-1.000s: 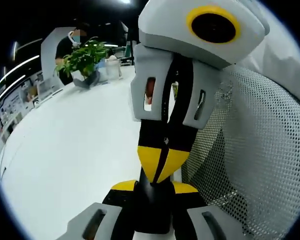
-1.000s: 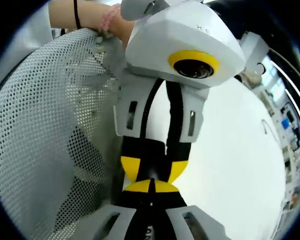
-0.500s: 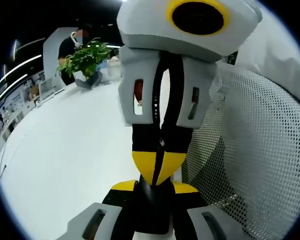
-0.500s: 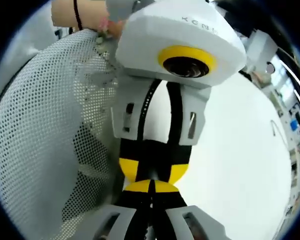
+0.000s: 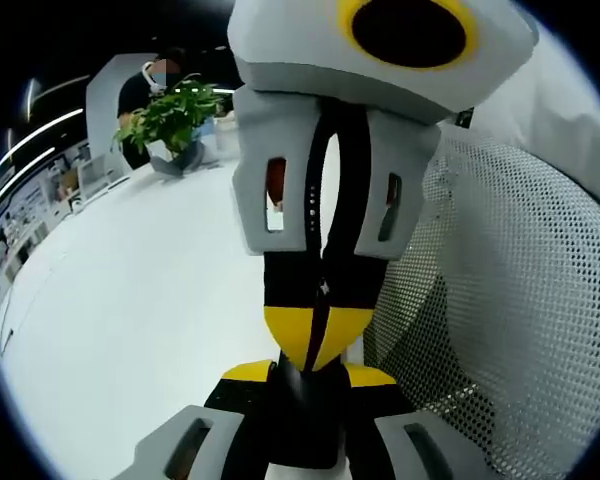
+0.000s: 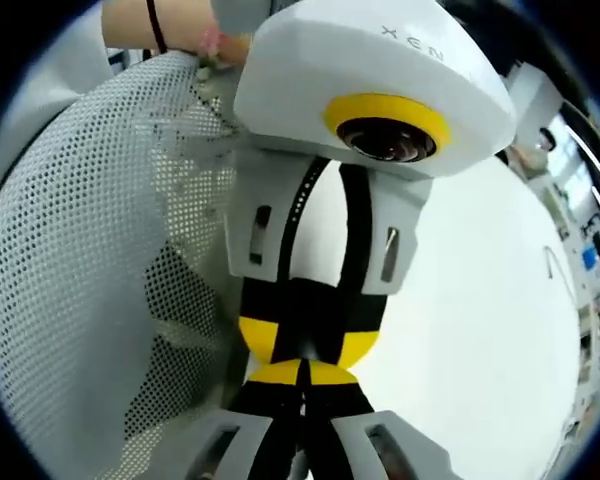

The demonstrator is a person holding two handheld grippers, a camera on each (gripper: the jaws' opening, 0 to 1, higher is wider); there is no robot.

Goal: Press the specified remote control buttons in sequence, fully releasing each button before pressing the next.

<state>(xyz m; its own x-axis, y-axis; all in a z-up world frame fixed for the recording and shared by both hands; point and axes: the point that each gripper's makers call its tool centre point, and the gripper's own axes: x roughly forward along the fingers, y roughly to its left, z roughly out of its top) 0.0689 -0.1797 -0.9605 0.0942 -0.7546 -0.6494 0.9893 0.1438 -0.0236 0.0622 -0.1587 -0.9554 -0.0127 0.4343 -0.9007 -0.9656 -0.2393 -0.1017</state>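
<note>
My two grippers point at each other tip to tip above a white table (image 5: pixel 130 330). In the left gripper view my left gripper (image 5: pixel 308 378) rises from the bottom with its yellow-tipped jaws together, nothing held. The right gripper (image 5: pixel 316 338) comes down from the top, jaws shut, its tip meeting the left one. In the right gripper view my right gripper (image 6: pixel 302 373) is shut at the bottom, and the left gripper (image 6: pixel 306 345) hangs above it, touching it. No remote control is in sight.
A white mesh chair back (image 5: pixel 520 320) stands close beside the grippers (image 6: pixel 90 260). A hand with a wristband (image 6: pixel 170 30) rests on its top. A potted plant (image 5: pixel 170 115) and a person (image 5: pixel 145 85) are at the table's far end.
Both views have shifted slightly; the opposite gripper looms a little larger and nearer in each. The jaws stay shut and tip to tip.
</note>
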